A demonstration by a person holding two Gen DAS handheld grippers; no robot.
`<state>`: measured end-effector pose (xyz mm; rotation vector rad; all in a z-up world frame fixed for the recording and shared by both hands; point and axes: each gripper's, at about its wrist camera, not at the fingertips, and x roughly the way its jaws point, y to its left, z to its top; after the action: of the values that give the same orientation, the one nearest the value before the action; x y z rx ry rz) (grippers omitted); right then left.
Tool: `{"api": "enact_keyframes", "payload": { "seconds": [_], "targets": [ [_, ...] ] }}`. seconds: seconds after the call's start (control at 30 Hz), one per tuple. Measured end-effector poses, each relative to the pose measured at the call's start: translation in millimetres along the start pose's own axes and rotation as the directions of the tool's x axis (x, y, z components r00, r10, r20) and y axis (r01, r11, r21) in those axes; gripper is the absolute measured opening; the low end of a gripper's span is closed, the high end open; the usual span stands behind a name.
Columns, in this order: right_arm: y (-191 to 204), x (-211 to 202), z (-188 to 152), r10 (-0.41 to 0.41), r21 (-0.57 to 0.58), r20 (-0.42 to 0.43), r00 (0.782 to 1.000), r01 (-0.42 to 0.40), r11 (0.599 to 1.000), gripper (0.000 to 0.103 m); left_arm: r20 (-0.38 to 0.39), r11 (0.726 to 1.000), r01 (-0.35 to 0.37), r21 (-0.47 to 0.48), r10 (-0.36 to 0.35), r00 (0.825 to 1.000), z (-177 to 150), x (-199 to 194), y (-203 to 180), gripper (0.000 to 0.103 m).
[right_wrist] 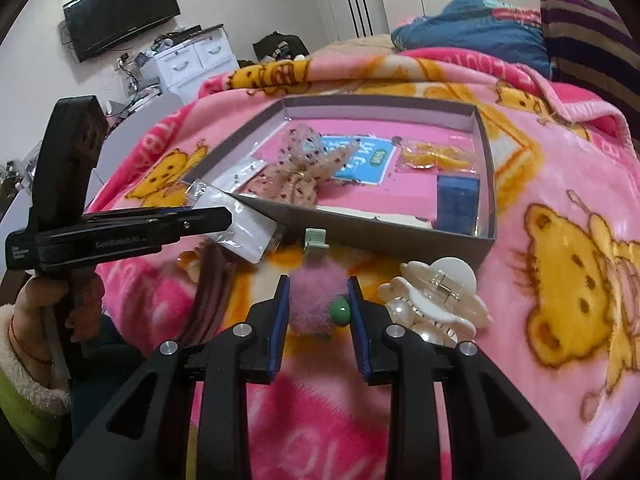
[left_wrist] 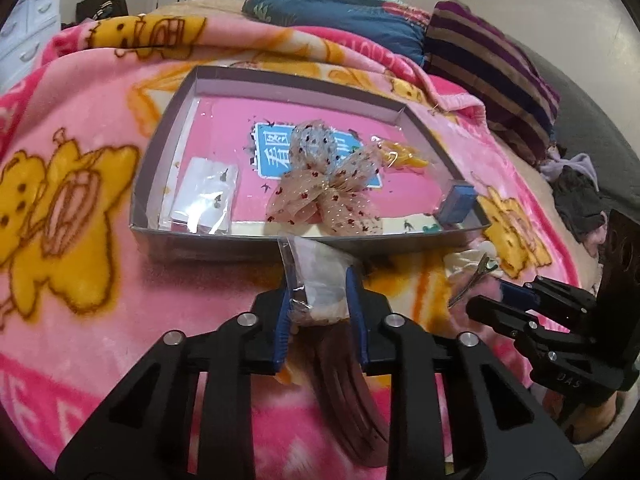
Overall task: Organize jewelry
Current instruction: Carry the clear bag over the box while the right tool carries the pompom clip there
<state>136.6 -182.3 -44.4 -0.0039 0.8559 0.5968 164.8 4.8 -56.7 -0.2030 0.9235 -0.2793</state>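
Pinching a clear plastic packet point(left_wrist: 316, 276) at lower centre, the left gripper point(left_wrist: 320, 304) is nearly closed; the right gripper point(right_wrist: 318, 308) is squeezing a pink pompom point(right_wrist: 316, 300) below the grey tray point(right_wrist: 400, 236).

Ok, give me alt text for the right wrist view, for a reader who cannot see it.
The right gripper has its fingers closed on a fluffy pink pom-pom hair clip with a green bead, on a pink cartoon-bear blanket. Beside it lies a white pearl claw clip; behind is a shallow grey box of accessories, and the left gripper holds a clear packet.
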Motion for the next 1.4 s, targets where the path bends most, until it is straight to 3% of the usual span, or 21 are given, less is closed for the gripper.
{"api": "enact_keyframes", "payload": {
  "seconds": [0.53,1.03,1.4],
  "targets": [
    [4.0,-22.5,-2.3,0.024,0.025,0.030,0.999,-0.025,0.999,0.025,0.105,0.998,0.032,-0.049,-0.027,0.994,1.7,-44.0,4.9,0.011],
    [25.5,-35.3,15.4,0.061,-0.012,0.074,0.995,-0.060,0.998,0.025,0.177,0.995,-0.052,-0.082,0.066,0.982,3.7,-85.6,25.2,0.011],
    [37.4,-37.4,44.4,0.081,-0.048,0.124,0.989,-0.076,0.996,0.025,0.222,0.995,-0.045,-0.093,0.065,0.973,18.3,-98.6,26.5,0.011]
  ]
}}
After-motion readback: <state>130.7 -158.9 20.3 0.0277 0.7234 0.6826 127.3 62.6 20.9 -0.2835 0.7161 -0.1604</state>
